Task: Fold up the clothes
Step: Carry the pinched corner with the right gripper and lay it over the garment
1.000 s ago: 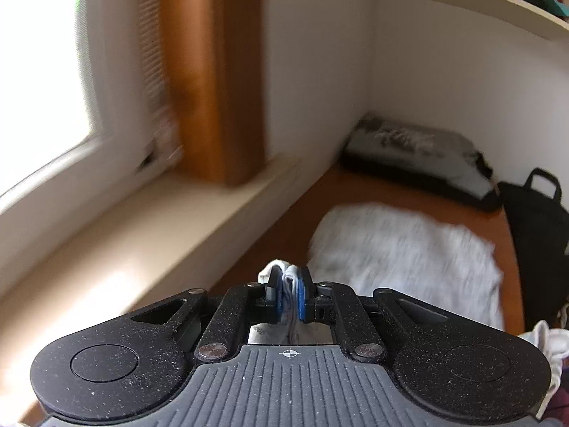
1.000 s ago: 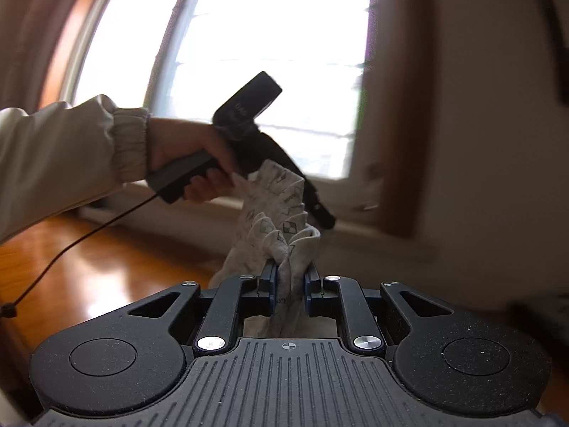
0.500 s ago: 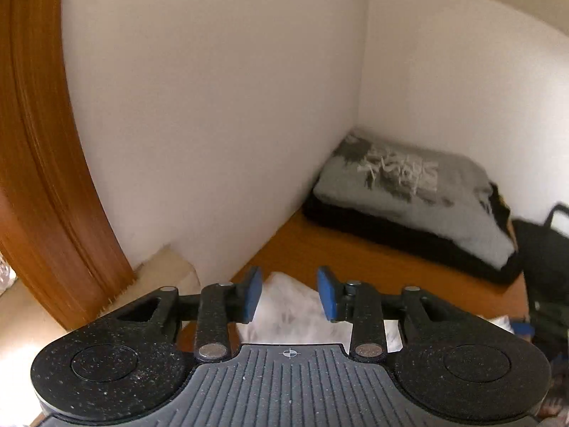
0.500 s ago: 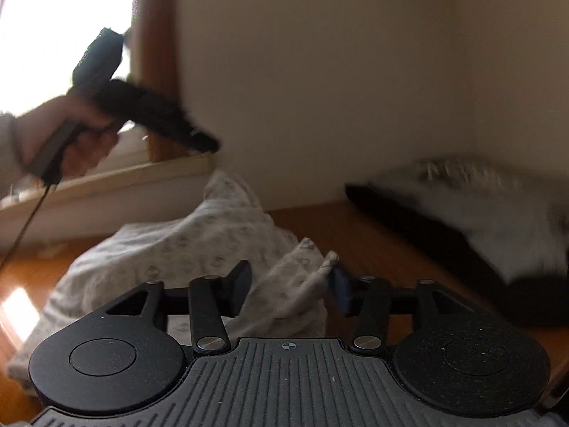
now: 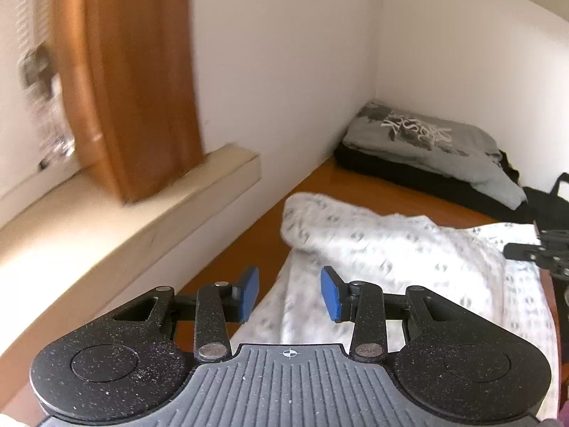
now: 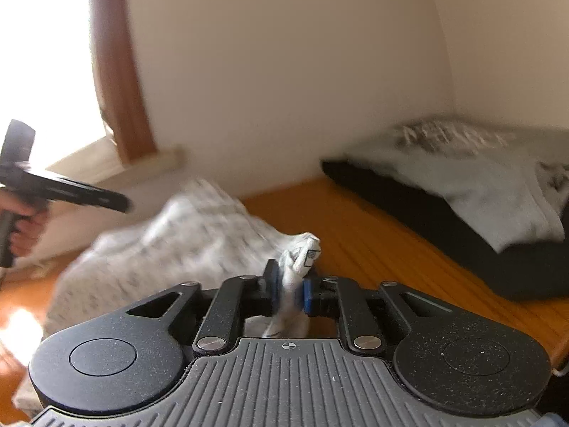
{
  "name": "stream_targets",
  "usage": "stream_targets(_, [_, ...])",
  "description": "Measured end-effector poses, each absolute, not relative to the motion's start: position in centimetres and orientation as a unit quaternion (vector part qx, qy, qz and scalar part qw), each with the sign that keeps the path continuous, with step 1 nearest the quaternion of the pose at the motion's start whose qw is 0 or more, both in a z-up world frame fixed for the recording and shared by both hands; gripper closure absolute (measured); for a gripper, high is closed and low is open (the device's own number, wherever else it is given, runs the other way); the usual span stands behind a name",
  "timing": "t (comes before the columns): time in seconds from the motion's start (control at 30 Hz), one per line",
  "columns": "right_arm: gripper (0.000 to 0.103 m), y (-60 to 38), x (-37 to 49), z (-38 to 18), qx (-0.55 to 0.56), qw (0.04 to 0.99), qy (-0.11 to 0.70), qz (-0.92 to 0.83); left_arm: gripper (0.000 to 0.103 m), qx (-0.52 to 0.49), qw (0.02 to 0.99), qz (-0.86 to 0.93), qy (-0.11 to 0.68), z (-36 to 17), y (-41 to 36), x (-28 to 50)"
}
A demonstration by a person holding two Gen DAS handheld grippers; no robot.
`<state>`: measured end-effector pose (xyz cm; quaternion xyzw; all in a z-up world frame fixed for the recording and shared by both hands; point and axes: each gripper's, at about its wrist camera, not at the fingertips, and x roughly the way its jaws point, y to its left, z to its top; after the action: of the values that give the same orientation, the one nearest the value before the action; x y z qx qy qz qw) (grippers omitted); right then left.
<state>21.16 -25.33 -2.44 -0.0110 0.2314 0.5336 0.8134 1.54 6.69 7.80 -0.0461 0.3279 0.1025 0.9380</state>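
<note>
1. Lying rumpled on the orange wooden surface (image 5: 341, 185) is the white patterned cloth garment (image 5: 398, 249), close to the white wall (image 5: 284, 71).
2. The left gripper (image 5: 290, 293) hangs over the garment's near edge with its blue pads wide apart, gripping nothing.
3. The right gripper (image 6: 288, 286) is pinched onto a bunched fold of the garment (image 6: 199, 235).
4. A folded grey printed garment (image 5: 426, 142) sits on a black one in the far corner.
</note>
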Motion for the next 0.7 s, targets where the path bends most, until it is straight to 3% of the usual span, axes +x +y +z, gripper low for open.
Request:
stream_targets(0.07, [0.063, -25.8, 21.0, -1.8, -0.018, 0.831, 0.225, 0.508, 0.061, -0.057, 0.94, 0.098, 0.323, 7.1, 7.1, 0.5])
stream_targets(0.27, [0.061, -25.5, 17.9, 1.3, -0.053, 0.841, 0.186, 0.505, 0.058, -0.08, 0.942, 0.095, 0.313, 5.2, 8.7, -1.9])
stream_targets(0.4, [0.056, -22.7, 14.4, 1.1, -0.084, 0.804, 0.196, 0.555, 0.058, -0.097, 0.943, 0.093, 0.305, 4.3, 9.9, -3.2])
stream_targets(0.6, [0.058, -20.7, 14.3, -0.6, -0.138, 0.804, 0.228, 0.532, 0.058, -0.116, 0.944, 0.083, 0.298, 3.6, 10.8, -4.5])
stream_targets(0.7, [0.056, -21.1, 14.7, 1.2, -0.13, 0.803, 0.223, 0.538, 0.058, -0.119, 0.944, 0.076, 0.299, 3.6, 10.8, -4.4])
